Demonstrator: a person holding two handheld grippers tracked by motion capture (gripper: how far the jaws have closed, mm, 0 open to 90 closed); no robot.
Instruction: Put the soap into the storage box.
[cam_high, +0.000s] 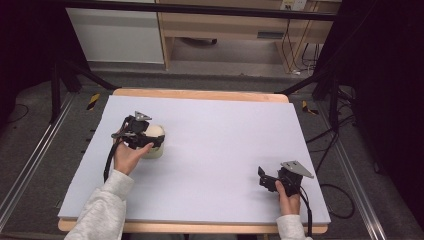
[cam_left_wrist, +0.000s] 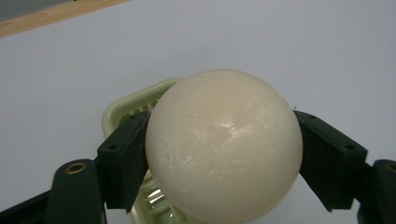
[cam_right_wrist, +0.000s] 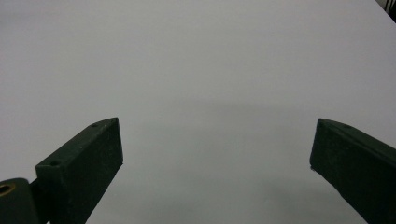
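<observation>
A cream-white ball (cam_left_wrist: 223, 147) sits between the two black jaws of my left gripper (cam_left_wrist: 223, 158), which is shut on it. Under the ball lies a pale green square holder (cam_left_wrist: 126, 107) with slats, partly hidden by the ball. From above, the left gripper (cam_high: 145, 136) and the ball (cam_high: 155, 133) are at the mat's left side, with the holder (cam_high: 154, 152) below them. My right gripper (cam_high: 264, 177) rests near the front right of the mat, open, and between its jaws (cam_right_wrist: 215, 154) there is only bare mat.
A pale lilac mat (cam_high: 215, 130) covers the wooden table (cam_high: 200, 94). Black frame bars and cables stand around the table, and a wooden cabinet (cam_high: 225, 25) is behind it. Wide bare mat lies between the two grippers.
</observation>
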